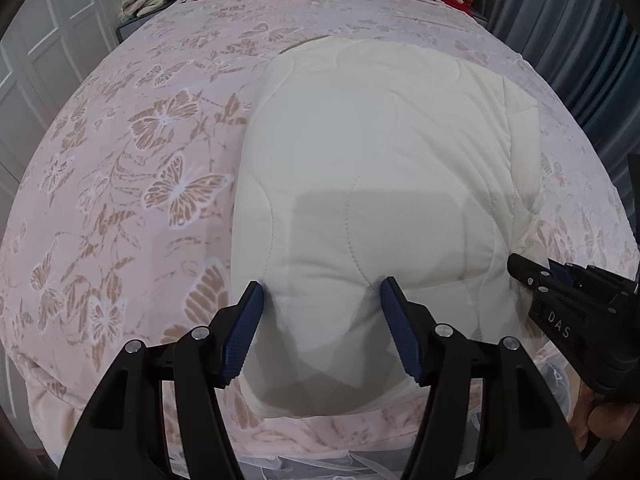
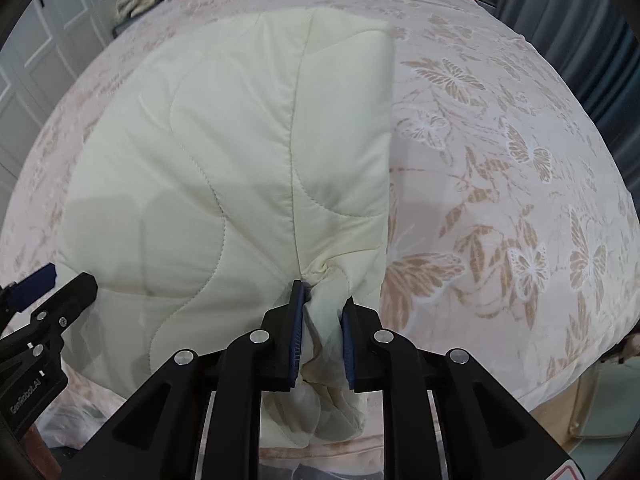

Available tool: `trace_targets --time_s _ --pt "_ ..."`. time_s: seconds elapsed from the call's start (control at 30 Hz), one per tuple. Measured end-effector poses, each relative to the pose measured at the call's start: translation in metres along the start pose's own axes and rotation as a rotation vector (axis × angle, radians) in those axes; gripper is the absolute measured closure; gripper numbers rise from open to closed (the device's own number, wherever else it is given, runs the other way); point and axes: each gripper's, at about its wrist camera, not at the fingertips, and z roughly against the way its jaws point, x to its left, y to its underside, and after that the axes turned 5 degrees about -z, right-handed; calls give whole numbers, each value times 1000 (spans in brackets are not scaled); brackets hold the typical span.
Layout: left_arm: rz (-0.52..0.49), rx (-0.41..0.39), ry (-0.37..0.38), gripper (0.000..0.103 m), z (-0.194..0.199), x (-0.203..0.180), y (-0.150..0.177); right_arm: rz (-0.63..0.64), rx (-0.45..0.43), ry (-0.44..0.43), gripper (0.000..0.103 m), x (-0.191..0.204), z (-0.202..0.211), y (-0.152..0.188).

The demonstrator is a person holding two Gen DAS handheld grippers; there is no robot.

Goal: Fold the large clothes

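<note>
Right tongs (image 2: 322,312) pinching a bunched near corner of the puffy cream quilted cloth (image 2: 224,152); left tongs (image 1: 322,320) spread wide just above its near edge, gripping nothing. Cloth lying partly folded on the pink butterfly-print bed cover (image 1: 120,160). Likely mid-fold: next, close left tongs on the other corner, then lift both together. No boxes or baskets around.
</note>
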Motion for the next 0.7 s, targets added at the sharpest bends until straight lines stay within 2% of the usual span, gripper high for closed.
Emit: trace_targets --time_s 0.3,0.53,0.7 --pt "-36 -2 -43 43 -15 -10 7 21 35 25 84 10 -19 -2" --pt "-38 7 -55 40 -24 -12 7 -20 42 -20 82 3 -23 2" --pt "-49 8 -66 37 -28 -15 6 55 33 52 81 16 -23 4"
